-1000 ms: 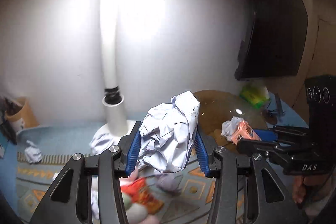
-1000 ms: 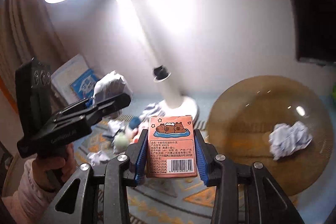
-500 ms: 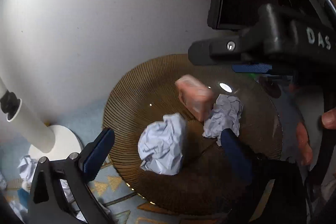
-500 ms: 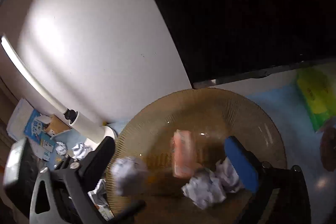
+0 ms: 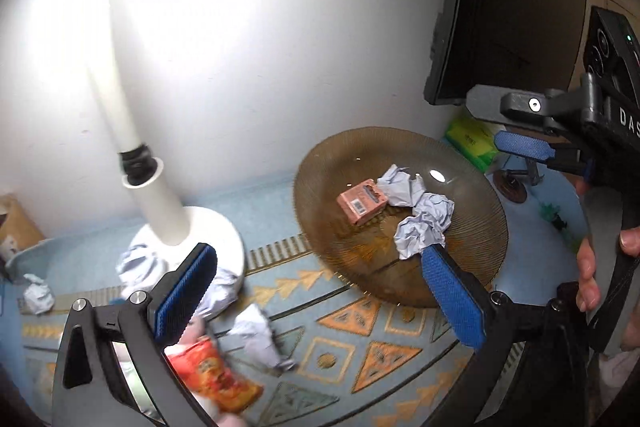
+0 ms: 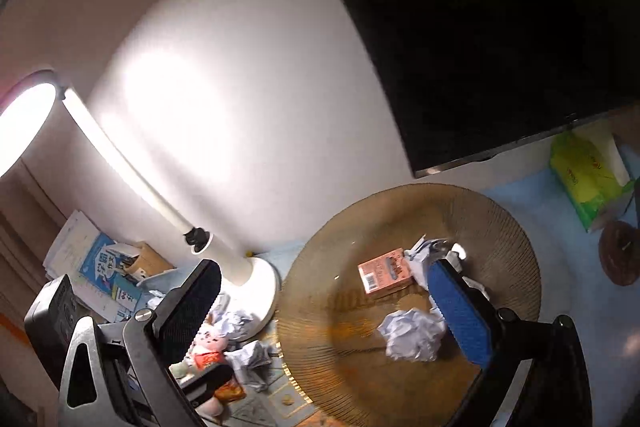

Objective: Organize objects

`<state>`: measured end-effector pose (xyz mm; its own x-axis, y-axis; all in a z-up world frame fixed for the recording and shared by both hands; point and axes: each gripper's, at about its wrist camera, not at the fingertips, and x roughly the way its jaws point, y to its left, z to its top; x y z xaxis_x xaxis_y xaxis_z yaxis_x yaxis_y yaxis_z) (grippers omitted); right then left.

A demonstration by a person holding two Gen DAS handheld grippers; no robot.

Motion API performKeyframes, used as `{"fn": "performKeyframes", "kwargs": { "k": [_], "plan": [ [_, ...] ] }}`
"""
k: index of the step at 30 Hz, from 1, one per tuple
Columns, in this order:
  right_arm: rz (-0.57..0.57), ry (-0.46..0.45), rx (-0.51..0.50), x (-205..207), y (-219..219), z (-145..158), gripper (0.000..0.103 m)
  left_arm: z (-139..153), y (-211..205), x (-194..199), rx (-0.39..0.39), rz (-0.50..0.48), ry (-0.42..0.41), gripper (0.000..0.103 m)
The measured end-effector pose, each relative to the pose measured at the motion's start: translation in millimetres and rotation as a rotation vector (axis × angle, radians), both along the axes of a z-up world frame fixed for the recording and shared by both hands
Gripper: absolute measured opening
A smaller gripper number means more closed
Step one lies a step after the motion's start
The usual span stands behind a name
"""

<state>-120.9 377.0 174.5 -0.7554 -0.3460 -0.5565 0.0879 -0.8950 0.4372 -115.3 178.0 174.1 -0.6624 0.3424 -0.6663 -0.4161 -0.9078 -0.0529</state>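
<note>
I am holding both my left gripper [image 5: 316, 293] and right gripper [image 6: 320, 311] with jaws released, carrying nothing. The pink box [image 5: 362, 201] and paper balls [image 5: 424, 227] are lying in the amber plate [image 5: 316, 187]. Next I should be aiming low for the loose paper ball [image 5: 260, 337] on the bench.

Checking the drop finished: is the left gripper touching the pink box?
Apart. Left wrist view: the left gripper is open, and the pink box lies beyond it on the plate.

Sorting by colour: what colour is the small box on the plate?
Salmon pink small box, clearest in the left wrist view.
</note>
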Motion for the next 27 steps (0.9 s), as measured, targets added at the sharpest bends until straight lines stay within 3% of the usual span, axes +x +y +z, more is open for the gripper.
{"fn": "performKeyframes", "kwargs": {
  "k": [7, 10, 14, 18, 20, 21, 23, 27],
  "plan": [
    [0.082, 0.016, 0.032, 52.0, -83.7, -0.7, 0.103, 12.4, -76.8, 49.3, -0.111, 0.154, 0.024, 0.103],
    [0.086, -0.028, 0.063, 69.6, -114.7, -29.8, 0.103, -18.2, -101.8, 70.9, -0.165, 0.203, -0.004, 0.103],
    [0.128, -0.143, 0.157, 84.0, -158.8, -106.8, 0.103, -79.4, -128.5, 102.6, -0.17, 0.245, -0.082, 0.103],
    [0.127, -0.234, 0.276, 93.4, -188.1, -166.8, 0.103, -143.7, -134.7, 118.9, -0.229, 0.307, -0.146, 0.103],
    [0.119, -0.266, 0.339, 92.4, -195.7, -186.6, 0.103, -163.1, -136.9, 124.3, -0.204, 0.305, -0.161, 0.103],
    [0.118, -0.227, 0.393, 95.5, -200.8, -188.0, 0.103, -162.5, -141.5, 127.0, -0.157, 0.309, -0.143, 0.103],
    [0.104, -0.21, 0.522, 98.1, -209.7, -193.0, 0.103, -165.0, -148.3, 123.0, -0.108, 0.318, -0.187, 0.103],
    [0.104, -0.208, 0.467, 96.8, -197.6, -197.9, 0.103, -164.0, -147.1, 123.4, -0.109, 0.326, -0.186, 0.103]
  ]
}}
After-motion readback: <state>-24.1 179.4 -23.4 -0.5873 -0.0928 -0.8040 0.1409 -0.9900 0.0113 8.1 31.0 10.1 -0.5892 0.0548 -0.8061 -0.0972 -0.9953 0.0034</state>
